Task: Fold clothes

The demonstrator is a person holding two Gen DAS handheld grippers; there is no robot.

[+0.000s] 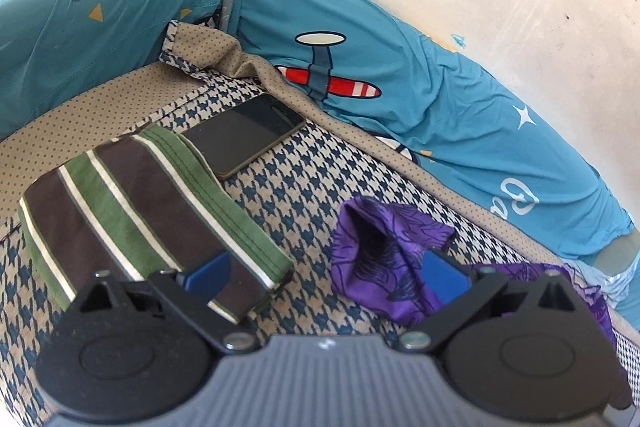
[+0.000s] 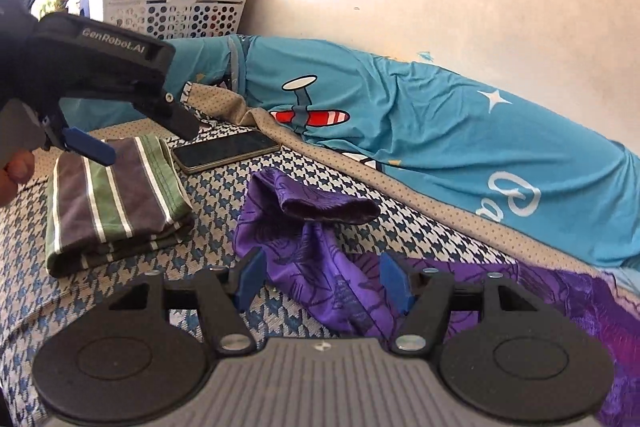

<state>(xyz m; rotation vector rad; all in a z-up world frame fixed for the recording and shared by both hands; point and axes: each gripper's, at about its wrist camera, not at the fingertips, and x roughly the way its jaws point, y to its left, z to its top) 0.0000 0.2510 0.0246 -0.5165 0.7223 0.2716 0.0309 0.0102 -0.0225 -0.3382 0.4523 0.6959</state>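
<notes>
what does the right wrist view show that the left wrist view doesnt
Only the right wrist view shows the left gripper from outside, open above the folded striped garment, plus the pile heaped in the laundry basket. Only the left wrist view shows the left gripper's own blue pads close up. Both show the phone, the purple garment, the blue airplane-print bedding, and the houndstooth cover. The right gripper is open over the purple garment.

A green, brown and white striped garment [image 2: 116,199] lies folded into a neat rectangle on the houndstooth bed cover. Just beside it, apart, a purple patterned garment [image 2: 320,251] lies crumpled and unfolded, 1 opening gaping.
</notes>
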